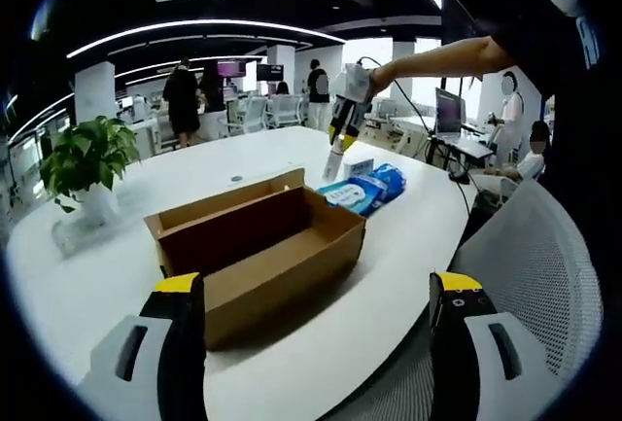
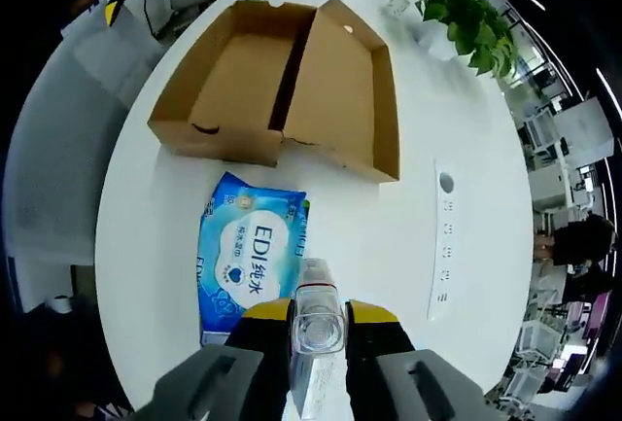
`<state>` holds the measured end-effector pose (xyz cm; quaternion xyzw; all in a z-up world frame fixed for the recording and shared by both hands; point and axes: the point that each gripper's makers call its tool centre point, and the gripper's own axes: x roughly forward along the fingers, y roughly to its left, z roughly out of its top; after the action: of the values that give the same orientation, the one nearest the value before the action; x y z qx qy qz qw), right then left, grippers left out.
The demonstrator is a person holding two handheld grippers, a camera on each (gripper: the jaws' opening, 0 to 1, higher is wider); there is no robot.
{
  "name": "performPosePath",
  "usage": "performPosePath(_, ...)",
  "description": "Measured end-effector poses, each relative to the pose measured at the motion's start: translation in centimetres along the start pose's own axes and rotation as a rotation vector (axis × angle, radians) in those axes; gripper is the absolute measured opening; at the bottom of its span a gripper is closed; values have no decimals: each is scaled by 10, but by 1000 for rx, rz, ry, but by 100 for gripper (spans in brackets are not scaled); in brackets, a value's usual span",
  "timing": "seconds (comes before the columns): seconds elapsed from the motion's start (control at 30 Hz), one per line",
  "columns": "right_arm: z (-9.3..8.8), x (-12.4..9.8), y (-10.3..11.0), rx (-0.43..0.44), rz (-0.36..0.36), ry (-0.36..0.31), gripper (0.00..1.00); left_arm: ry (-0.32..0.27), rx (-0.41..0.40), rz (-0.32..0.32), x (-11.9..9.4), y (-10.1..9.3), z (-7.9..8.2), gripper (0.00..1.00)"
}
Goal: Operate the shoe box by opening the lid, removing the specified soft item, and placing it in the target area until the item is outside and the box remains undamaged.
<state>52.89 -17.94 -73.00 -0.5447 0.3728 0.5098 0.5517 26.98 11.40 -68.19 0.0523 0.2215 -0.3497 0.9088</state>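
So in the left gripper view the shoe box (image 1: 260, 251) sits open in the middle of the frame on the white counter (image 1: 117, 275), lid folded back, and from this angle the inside looks bare cardboard. The left gripper (image 1: 321, 343) is at the bottom of the frame with its fingers (image 1: 180, 343) spread wide, nothing between them, box just ahead of them. Up in the upper right of that view, a person's arm (image 1: 442, 56) reaches in holding the right gripper (image 1: 335, 163), pointing down over the blue wipes pack (image 1: 364, 188), which lies on the counter just beyond the box's far right corner. There's a potted plant (image 1: 87, 163) at the left edge and office desks with people standing in the background. In the right gripper view you look straight down: the box (image 2: 282, 90) is in the upper middle, opened flat with lid and tray side by side, and the wipes pack (image 2: 251, 256) lies on the counter (image 2: 389, 236) just below it, near but not touching as far as I can see. The right gripper (image 2: 318, 333) at the bottom has its fingers (image 2: 267, 329) narrow, pinched on a small clear bottle (image 2: 316, 319), just beside the pack's lower right edge. The plant (image 2: 466, 17) is upper right, and a white power strip (image 2: 444, 236) is at right.
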Motion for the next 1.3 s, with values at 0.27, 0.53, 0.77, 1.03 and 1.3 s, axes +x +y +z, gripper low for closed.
performPosePath(0.27, -2, 18, -5, 65, 27, 22, 16, 5, -18, 26, -6, 7, -7, 100)
performPosePath(0.53, -13, 34, -19, 76, 28, 51, 16, 15, -34, 39, -9, 10, -16, 100)
performPosePath(0.77, -8, 42, -21, 96, 48, 48, 16, 18, -49, 53, -11, 13, -17, 99)
performPosePath(1.03, -9, 46, -26, 126, 48, 66, 16, 24, -55, 61, -10, 12, -17, 99)
performPosePath(1.3, -9, 44, -25, 133, 55, 61, 17, 25, -67, 72, -10, 13, -18, 98)
